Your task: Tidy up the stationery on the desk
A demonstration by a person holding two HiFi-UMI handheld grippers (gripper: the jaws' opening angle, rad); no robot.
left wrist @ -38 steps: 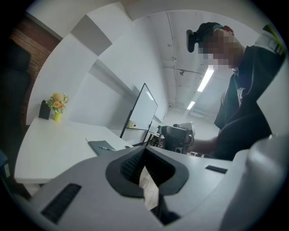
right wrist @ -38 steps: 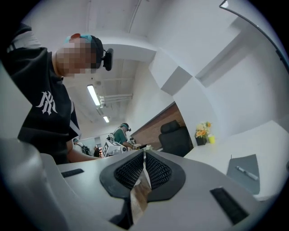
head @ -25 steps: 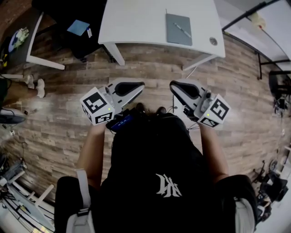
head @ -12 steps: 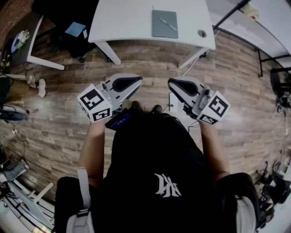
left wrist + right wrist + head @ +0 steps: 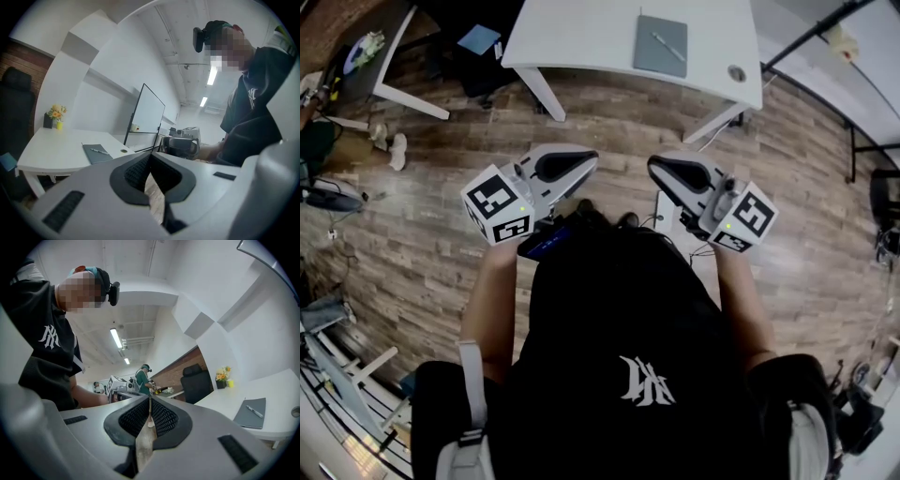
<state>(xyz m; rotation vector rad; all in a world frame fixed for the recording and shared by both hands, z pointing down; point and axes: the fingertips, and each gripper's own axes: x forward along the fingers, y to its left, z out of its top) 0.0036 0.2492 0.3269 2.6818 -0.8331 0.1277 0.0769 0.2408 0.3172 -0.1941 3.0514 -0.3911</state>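
White worktop (image 5: 581,37) carries the stationery: a grey notebook (image 5: 660,45), closed and flat near the far right edge, with a pen (image 5: 667,47) lying slantwise on its cover. No other stationery shows on it.

Both tongs hang over the wooden floor, well apart from the worktop and about level. The left tongs (image 5: 581,164) are together with nothing between them, and so are the right tongs (image 5: 666,171).

As I judge it, this fits two stages alike: either the pen on the notebook is the tidy end state, or it is the pair waiting to be sorted. The pictures do not settle which. Should anything more be handled, it would call for bringing the tongs in to the worktop and parting them before meeting the thin pen.
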